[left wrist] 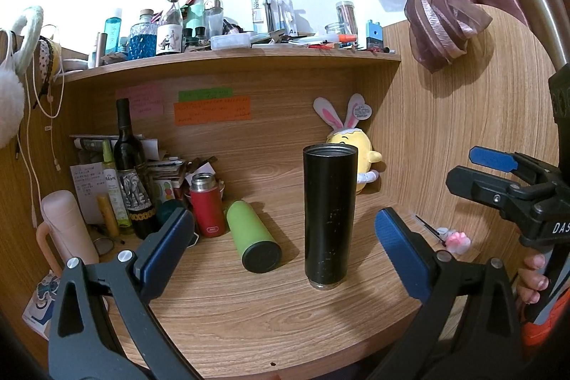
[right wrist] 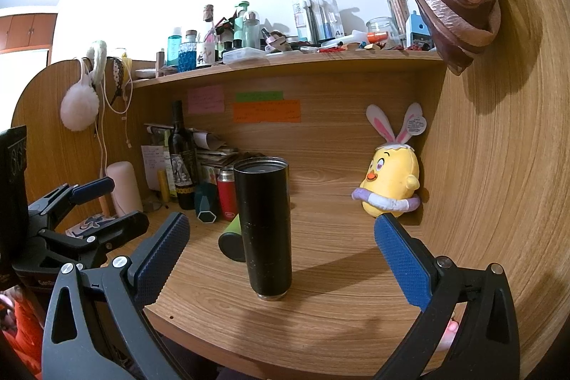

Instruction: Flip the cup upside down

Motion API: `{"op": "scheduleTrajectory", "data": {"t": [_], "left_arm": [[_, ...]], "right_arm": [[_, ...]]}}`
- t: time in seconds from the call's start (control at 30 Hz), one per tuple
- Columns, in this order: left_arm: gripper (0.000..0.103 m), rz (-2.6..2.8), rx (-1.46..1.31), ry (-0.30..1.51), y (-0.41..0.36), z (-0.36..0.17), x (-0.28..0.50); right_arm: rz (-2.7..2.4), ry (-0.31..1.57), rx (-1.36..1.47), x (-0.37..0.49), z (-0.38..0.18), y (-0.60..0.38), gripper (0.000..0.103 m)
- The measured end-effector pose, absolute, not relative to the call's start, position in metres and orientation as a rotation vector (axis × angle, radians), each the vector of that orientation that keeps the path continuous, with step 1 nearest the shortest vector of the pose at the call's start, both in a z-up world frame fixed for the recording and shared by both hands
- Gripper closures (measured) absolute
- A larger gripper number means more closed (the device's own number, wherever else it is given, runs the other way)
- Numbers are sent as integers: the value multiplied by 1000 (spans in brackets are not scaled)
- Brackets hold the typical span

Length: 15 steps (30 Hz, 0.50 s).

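A tall black cup (left wrist: 329,216) stands upright on the wooden desk (left wrist: 249,319), open mouth up and its metal base on the wood, roughly in the middle of the surface and near the front edge. Both grippers hover in front of it without touching it. The left gripper (left wrist: 285,248) has its jaws spread wide, the blue pads (left wrist: 167,244) well apart on either side of the cup's lower half as seen from the left wrist camera, and nothing sits between them. The right gripper (right wrist: 281,255) is likewise released, its jaws wide, the cup standing in the gap ahead of them but apart from both pads. In the left view the right gripper (left wrist: 473,170) shows at the right edge, also open. A green bottle (left wrist: 253,237) lies on its side just to the left of the cup, dark cap toward the camera. Behind it stands a red flask (left wrist: 206,205), and a wine bottle (left wrist: 130,166) rises among clutter at the back left. A yellow plush chick (right wrist: 390,184) with rabbit ears sits in the back right corner.
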<state>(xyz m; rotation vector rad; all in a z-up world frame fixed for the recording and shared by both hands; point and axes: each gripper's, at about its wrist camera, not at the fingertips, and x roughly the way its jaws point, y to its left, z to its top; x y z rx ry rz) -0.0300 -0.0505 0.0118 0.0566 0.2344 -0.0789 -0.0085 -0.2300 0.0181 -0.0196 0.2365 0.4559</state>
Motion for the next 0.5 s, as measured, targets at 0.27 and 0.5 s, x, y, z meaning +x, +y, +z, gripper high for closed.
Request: {"op": "scheduleTrajectory", "data": {"t": [0.27, 0.5], "left_arm": [[0, -79, 49, 241, -51, 9, -31], [0, -88, 37, 254, -52, 6, -28]], "right_arm": [[456, 238, -18, -8, 18, -229, 0], [456, 236, -20, -8, 18, -229, 0]]}}
